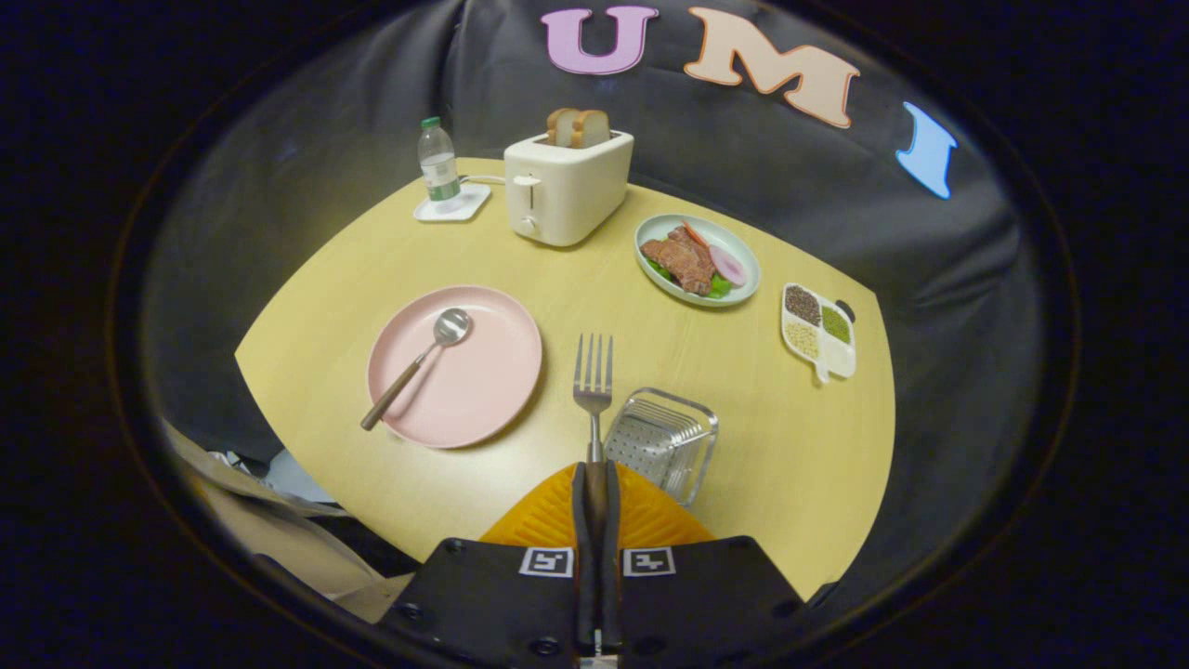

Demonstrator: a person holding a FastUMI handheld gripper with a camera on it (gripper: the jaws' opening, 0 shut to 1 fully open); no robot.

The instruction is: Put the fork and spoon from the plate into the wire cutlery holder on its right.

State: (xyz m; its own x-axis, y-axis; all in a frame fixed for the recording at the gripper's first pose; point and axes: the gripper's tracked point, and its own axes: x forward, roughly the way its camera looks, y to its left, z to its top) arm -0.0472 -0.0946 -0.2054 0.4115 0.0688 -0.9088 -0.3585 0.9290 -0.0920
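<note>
My gripper is shut on the fork; its two orange fingers press on the handle from both sides. The tines point forward and away, held above the table. The wire cutlery holder stands just right of the fork's neck, close ahead of the right finger, seen from above with nothing visible inside. To the left lies the pink plate. On it rests the spoon, bowl toward the far side and brown handle reaching over the near left rim.
A yellow wooden table carries a white toaster with bread, a water bottle on a white coaster, a green plate of food and a white divided dish of grains. Crumpled cloth lies below the table's near left edge.
</note>
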